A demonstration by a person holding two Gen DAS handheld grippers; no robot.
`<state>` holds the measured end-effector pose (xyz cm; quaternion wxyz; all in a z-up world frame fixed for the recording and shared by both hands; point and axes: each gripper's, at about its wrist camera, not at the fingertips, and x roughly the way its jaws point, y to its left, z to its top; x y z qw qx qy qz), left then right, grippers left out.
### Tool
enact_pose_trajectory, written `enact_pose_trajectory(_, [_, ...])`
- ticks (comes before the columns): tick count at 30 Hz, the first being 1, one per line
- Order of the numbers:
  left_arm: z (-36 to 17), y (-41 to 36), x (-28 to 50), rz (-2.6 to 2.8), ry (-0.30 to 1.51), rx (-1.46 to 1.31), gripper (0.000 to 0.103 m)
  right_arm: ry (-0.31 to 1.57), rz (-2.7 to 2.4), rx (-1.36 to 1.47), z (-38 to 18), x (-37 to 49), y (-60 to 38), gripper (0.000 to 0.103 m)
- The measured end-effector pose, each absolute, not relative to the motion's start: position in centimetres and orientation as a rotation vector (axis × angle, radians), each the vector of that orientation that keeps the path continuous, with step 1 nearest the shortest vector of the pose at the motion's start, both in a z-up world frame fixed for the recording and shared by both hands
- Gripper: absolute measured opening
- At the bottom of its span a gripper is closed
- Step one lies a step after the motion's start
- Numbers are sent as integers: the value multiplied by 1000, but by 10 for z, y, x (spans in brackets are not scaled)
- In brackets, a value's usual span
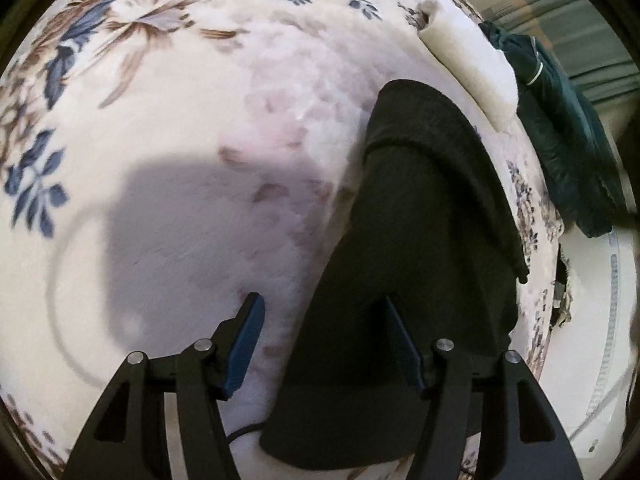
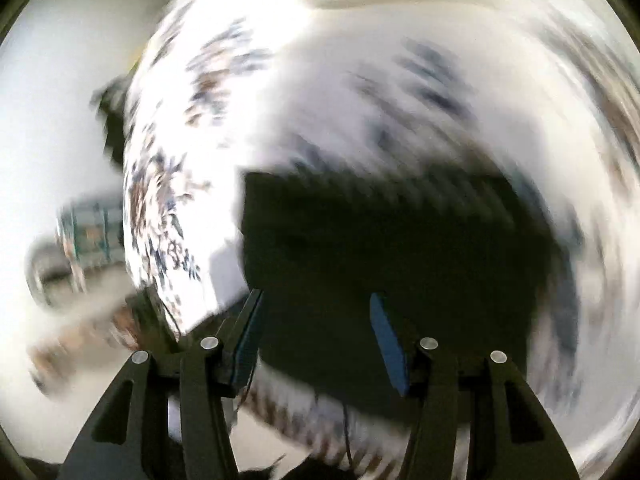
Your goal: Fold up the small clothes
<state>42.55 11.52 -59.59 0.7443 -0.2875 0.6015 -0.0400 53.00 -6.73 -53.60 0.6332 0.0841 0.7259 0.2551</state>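
A black garment (image 1: 420, 240) lies on a fluffy white blanket with blue and brown flowers (image 1: 180, 100). Its upper part is folded over. My left gripper (image 1: 320, 308) is open just above the garment's left edge, one finger over the blanket, the other over the cloth. In the right wrist view, which is badly blurred by motion, the black garment (image 2: 380, 232) fills the middle and my right gripper (image 2: 316, 304) is open over it, holding nothing.
A rolled white towel (image 1: 468, 52) lies at the far right of the blanket. A dark green garment (image 1: 560, 128) hangs beyond it at the bed's edge. A thin black cable (image 1: 240, 432) runs under my left gripper.
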Motion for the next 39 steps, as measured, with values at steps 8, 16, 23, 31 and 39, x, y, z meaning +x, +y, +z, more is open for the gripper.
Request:
enact_pose_trajectory(8, [-605,106,448,-211,1241,-756,59,1806,763,-172,-591,562,38,6])
enact_pose_trajectory(16, [-617,107,434,-278,1215,-870,56,1705,574,-167,-594,592,24,2])
enact_pose_trajectory(23, [-600,125,453,-242,1237,-862,58,1770,703,75,-579,598,-14,12])
enact_pose_trajectory(31, [-582,131,515,-211,1216,-753,58,1662,427,337,-542,570,-232,48])
enact_pose_trajectory(39, [-612,109,517,-199,1347,-622,68,1678,340,501,-595,502,-322,48])
